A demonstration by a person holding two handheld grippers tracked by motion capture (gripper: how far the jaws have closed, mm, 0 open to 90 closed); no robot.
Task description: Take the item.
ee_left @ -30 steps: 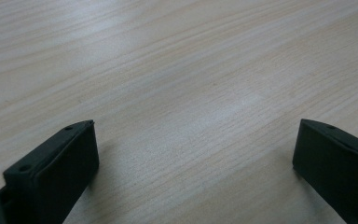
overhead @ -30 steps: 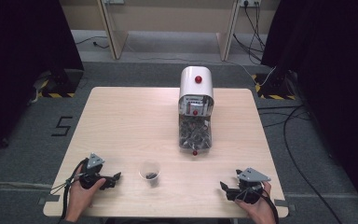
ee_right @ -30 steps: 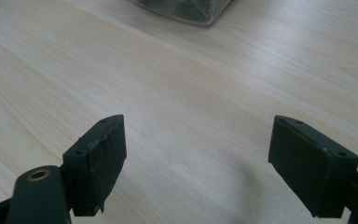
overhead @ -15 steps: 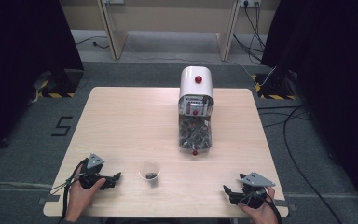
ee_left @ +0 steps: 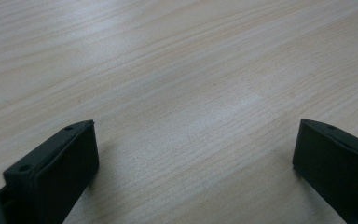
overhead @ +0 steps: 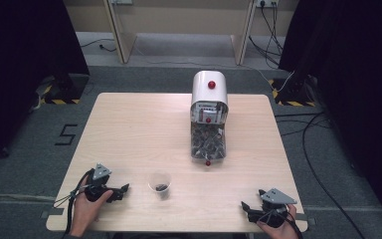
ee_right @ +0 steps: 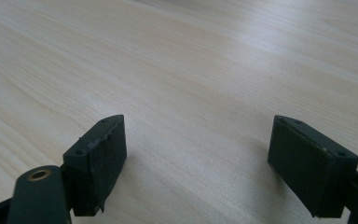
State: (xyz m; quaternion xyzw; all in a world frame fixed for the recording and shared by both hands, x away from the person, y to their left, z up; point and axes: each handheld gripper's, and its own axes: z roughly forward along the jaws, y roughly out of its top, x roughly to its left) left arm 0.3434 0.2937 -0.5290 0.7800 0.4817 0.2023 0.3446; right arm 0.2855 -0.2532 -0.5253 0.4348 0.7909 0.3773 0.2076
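Note:
A white dispenser [overhead: 209,117] with a red knob and a clear chute of dark pieces stands at the middle right of the wooden table [overhead: 144,129]. A small clear cup [overhead: 159,183] with a few dark pieces in it stands near the front edge. My left gripper [overhead: 123,190] rests on the table left of the cup, open, with bare wood between its jaws [ee_left: 193,140]. My right gripper [overhead: 245,207] sits at the front right corner, also open, over bare wood [ee_right: 196,140].
The table's front edge runs just below both hands. Cables [overhead: 308,129] lie on the grey floor to the right. Wooden furniture legs [overhead: 117,30] stand beyond the far edge. Dark curtains flank both sides.
The right gripper has shifted slightly down and to the right toward the front corner. The left gripper, cup and dispenser have not moved.

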